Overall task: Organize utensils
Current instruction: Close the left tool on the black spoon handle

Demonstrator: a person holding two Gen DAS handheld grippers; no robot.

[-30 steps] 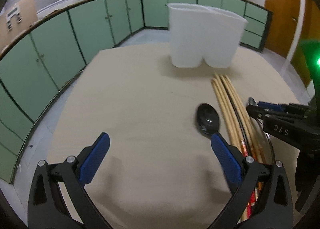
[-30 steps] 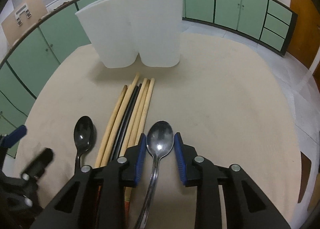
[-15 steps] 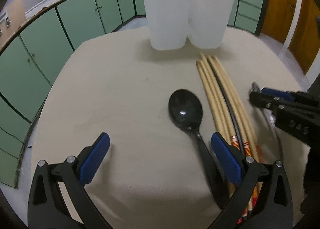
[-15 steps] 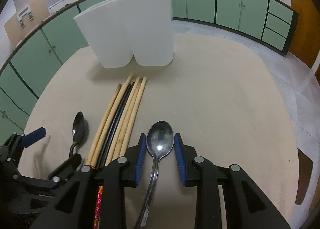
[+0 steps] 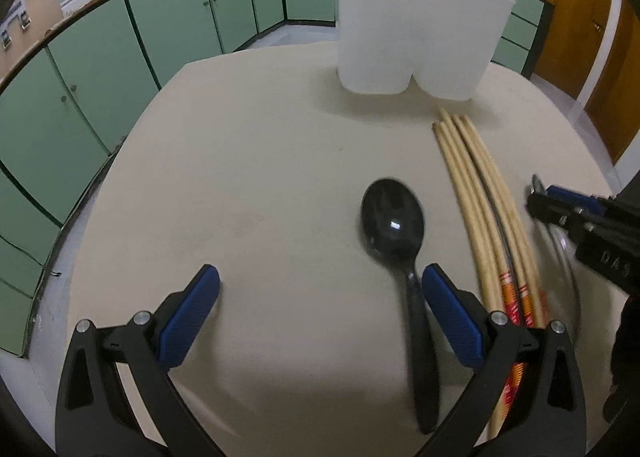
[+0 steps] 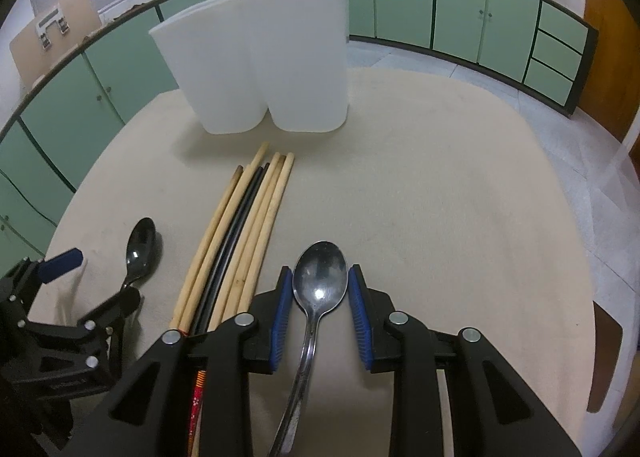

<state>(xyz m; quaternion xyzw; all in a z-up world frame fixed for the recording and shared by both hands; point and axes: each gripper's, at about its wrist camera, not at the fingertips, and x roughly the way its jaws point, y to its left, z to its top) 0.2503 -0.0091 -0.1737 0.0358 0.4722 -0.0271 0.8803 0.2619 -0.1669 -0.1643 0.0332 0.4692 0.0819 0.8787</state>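
Observation:
A black spoon lies on the beige table, its handle running back just inside the right finger of my left gripper, which is wide open around it. It also shows in the right wrist view. My right gripper is half closed around a silver spoon; the pads flank the bowl with small gaps. A bundle of wooden and black chopsticks lies between the two spoons, also in the left wrist view. A white two-compartment holder stands at the table's far side.
The table is round-cornered and beige, with edges close on the left and right. Green cabinets ring the room. A wooden door is at the right. The other gripper shows at the right edge of the left wrist view.
My left gripper has shifted right and lower, so the black spoon's handle now lies between its fingers. My right gripper and the silver spoon stay nearly still.

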